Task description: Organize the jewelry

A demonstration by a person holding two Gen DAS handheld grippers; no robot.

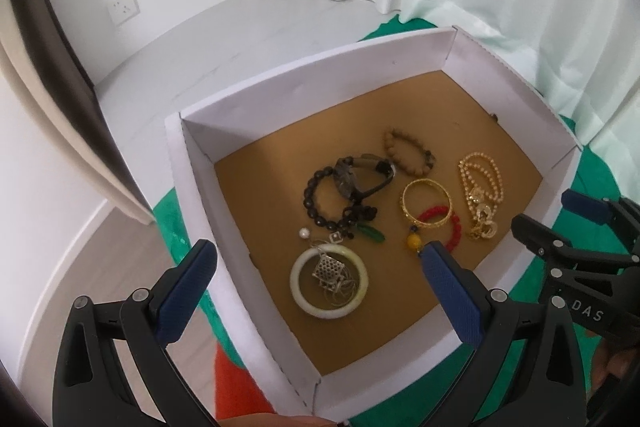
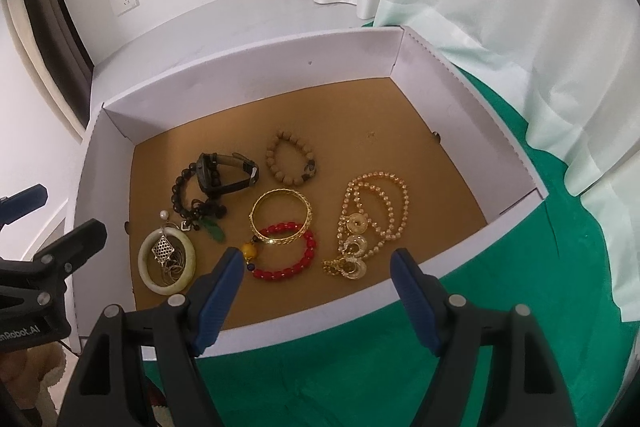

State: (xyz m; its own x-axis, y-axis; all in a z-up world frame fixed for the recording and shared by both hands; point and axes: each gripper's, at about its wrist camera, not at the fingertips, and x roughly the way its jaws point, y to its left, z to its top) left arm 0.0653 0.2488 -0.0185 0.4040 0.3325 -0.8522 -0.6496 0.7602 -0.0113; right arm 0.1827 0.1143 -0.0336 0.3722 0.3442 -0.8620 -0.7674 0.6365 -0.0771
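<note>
Box: matt white card walls, brown cardboard floor. Bangle, centre: glossy gold-coloured metal. Ring, lower left: smooth, polished, pale stone-like. Cloth, lower right: green fabric. Gripper pads: textured blue.

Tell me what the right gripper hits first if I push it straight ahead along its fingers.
Probably the red bead bracelet with its yellow bead, lying between the open right gripper fingers on the brown floor of the white cardboard box. Depth is unclear; the gold pendant necklace lies close beside that line.
</note>
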